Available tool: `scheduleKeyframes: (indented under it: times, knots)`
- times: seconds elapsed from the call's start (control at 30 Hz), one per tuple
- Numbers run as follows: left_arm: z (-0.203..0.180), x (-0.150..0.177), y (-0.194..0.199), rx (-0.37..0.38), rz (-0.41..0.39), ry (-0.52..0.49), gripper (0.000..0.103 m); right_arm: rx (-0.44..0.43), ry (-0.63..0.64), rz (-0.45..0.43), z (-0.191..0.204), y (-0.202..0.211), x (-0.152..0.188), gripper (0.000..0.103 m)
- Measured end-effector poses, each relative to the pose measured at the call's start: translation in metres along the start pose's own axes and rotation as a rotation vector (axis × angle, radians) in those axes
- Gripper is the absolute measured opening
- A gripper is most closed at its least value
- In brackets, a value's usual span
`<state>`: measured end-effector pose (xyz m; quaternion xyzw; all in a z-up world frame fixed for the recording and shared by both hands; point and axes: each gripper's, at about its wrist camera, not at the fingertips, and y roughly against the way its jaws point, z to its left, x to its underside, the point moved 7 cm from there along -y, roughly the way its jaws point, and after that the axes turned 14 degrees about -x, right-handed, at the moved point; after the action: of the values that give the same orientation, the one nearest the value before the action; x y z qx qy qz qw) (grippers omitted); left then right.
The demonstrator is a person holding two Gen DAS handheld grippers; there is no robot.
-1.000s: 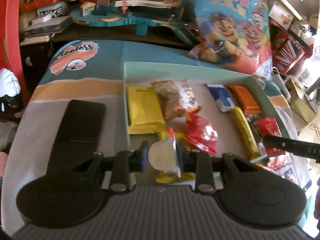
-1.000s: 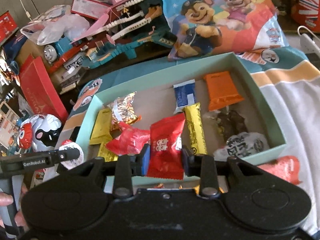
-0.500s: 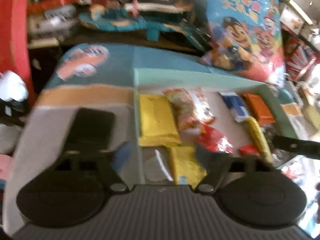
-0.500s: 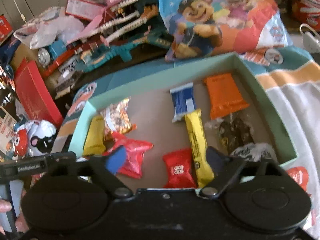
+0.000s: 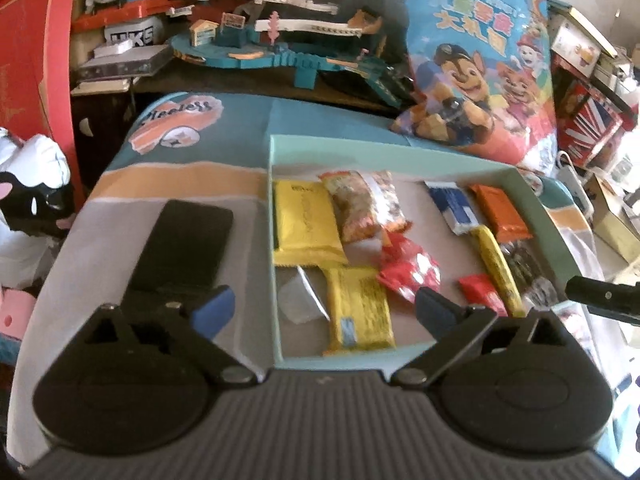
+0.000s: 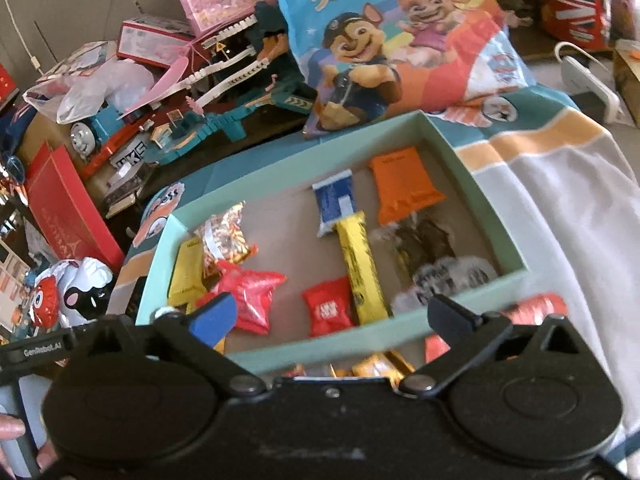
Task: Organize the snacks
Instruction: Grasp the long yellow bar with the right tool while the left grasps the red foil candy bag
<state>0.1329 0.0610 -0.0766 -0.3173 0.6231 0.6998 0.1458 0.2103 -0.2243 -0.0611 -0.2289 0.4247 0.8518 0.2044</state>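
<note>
A cluttered playroom bed, spread with a teal-and-orange blanket point(image 5: 188, 184), holds a mint-green box point(image 5: 360, 148) at centre frame. Both tools have just been opening: the left gripper point(image 5: 324, 304) and right gripper point(image 6: 332, 312) stand spread wide, pinching nothing. A clear jelly cup point(image 5: 298, 300) lies at the box's lower left, a small red packet point(image 6: 330, 308) near its front wall. Most snacks appear boxed; loose wrappers point(image 6: 380, 364) at lower centre of the right view and a red packet point(image 6: 536, 306) outside the wall remain. A black phone point(image 5: 180, 248) sits left of the box; a cartoon snack bag point(image 6: 400, 40) crowds the top.
</note>
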Motion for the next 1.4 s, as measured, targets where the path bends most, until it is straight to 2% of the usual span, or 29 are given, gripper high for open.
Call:
scheduleKeyframes:
  times: [0.17, 0.5, 0.77, 0.87, 0.93, 1.0, 1.1, 1.2, 1.3, 1.4]
  knots:
    - [-0.011, 0.022, 0.019, 0.044, 0.017, -0.069, 0.102, 0.003, -0.006, 0.003, 0.0, 0.025, 0.02, 0.103]
    - [-0.045, 0.097, 0.048, 0.151, 0.106, -0.328, 0.103, -0.027, 0.018, 0.057, 0.017, 0.048, 0.068, 0.103]
    - [-0.065, 0.158, 0.053, 0.199, 0.178, -0.518, 0.103, -0.048, 0.099, 0.183, 0.026, 0.042, 0.107, 0.103]
    - [-0.071, 0.172, 0.047, 0.177, 0.177, -0.576, 0.103, -0.033, 0.166, 0.224, 0.028, 0.041, 0.118, 0.103]
    - [-0.07, 0.175, 0.037, 0.123, 0.183, -0.582, 0.102, -0.007, 0.233, 0.246, 0.03, 0.042, 0.124, 0.093]
    - [-0.065, 0.171, 0.025, 0.079, 0.181, -0.54, 0.102, 0.015, 0.283, 0.27, 0.031, 0.042, 0.128, 0.09]
    - [-0.056, 0.158, 0.017, 0.065, 0.189, -0.444, 0.101, 0.032, 0.325, 0.295, 0.03, 0.042, 0.132, 0.089]
    - [-0.047, 0.144, 0.008, 0.032, 0.169, -0.4, 0.101, 0.033, 0.377, 0.332, 0.033, 0.037, 0.138, 0.089]
    - [-0.041, 0.137, 0.002, 0.037, 0.171, -0.387, 0.101, 0.03, 0.456, 0.379, 0.042, 0.028, 0.144, 0.089]
    - [-0.042, 0.138, 0.003, 0.06, 0.168, -0.422, 0.101, 0.024, 0.546, 0.444, 0.048, 0.017, 0.152, 0.089]
